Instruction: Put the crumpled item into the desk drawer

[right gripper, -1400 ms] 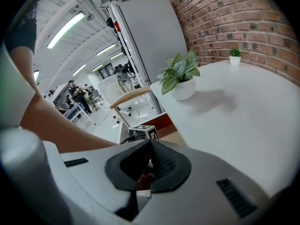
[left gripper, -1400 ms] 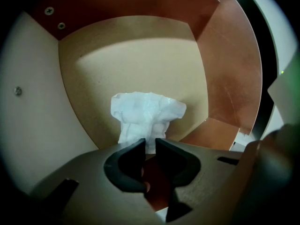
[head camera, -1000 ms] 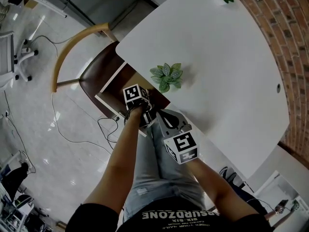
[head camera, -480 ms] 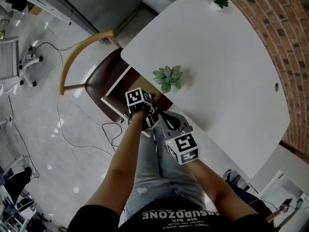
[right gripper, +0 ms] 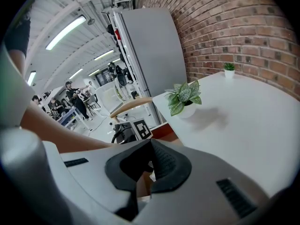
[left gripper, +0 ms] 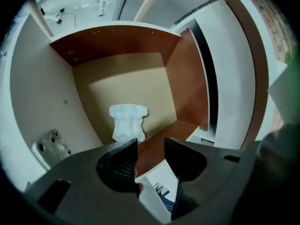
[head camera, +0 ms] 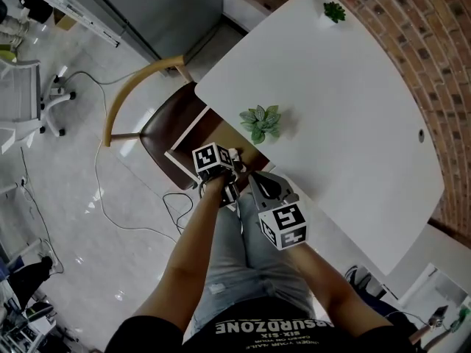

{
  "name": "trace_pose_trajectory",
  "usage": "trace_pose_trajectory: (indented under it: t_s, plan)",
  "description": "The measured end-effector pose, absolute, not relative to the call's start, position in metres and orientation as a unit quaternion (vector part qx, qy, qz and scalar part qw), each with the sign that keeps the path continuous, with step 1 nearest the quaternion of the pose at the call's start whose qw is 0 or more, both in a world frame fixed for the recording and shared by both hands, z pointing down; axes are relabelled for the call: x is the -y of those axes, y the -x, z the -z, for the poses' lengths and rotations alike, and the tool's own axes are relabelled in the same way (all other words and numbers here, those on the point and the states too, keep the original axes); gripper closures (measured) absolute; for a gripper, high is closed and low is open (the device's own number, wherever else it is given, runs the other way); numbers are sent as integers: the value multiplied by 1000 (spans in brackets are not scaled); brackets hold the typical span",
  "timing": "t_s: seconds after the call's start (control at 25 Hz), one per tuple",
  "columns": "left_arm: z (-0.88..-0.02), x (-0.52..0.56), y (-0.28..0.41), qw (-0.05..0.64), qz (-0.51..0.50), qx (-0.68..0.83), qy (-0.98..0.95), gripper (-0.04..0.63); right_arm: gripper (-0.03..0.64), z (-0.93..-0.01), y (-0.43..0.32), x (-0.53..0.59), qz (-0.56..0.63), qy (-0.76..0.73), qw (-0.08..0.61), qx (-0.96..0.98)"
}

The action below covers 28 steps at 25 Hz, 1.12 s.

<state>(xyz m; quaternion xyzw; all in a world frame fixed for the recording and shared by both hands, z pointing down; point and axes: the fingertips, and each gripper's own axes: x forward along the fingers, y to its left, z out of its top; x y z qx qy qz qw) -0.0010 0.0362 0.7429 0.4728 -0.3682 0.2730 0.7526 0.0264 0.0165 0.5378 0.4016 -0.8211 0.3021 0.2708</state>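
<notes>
The crumpled white item (left gripper: 127, 122) lies on the tan floor of the open desk drawer (left gripper: 124, 76), near its front. My left gripper (left gripper: 150, 159) hangs just above the drawer's front edge, apart from the item, open with nothing between its jaws. In the head view its marker cube (head camera: 213, 159) sits over the drawer (head camera: 217, 132). My right gripper (right gripper: 149, 146) is held beside it, lower right, with its pads meeting at the tips and nothing held; its cube (head camera: 283, 225) is above the person's lap.
A white desk (head camera: 346, 109) carries a potted plant (head camera: 259, 122) close to the drawer and a small plant (head camera: 334, 10) at the far edge by the brick wall. A brown chair (head camera: 158, 127) stands left of the drawer. Cables (head camera: 103, 190) lie on the floor.
The head view has shifted a little. My left gripper has drawn back slightly toward the drawer's front; the right gripper keeps its place beside it.
</notes>
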Motion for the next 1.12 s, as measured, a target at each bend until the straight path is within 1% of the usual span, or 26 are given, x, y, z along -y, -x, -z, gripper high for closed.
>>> trace_pose_trajectory:
  t_s: [0.12,0.28,0.48,0.64,0.84,1.12]
  plan:
    - [-733,-36,3,749,-256,372,-484,436,618,-536,-27,-18,-303,-404,268,820]
    - [-718,-35,8,720,-259,392,-511,465,618,-534,-27,-21,-304,-403,267,821]
    - [-701,-34,17,680,-268,419,-539,573,618,-531,-25,-24,-302,-398,260,827]
    - [-684,-34,23,656,-258,429,-564,584,618,-528,-23,-26,-300,-392,255,831]
    - [-663,-30,35,606,-242,461,-602,589,618,-526,-21,-29,-301,-387,255,834]
    - [-637,-32,43,556,-250,484,-628,589,618,-520,-19,-33,-300,-381,256,836]
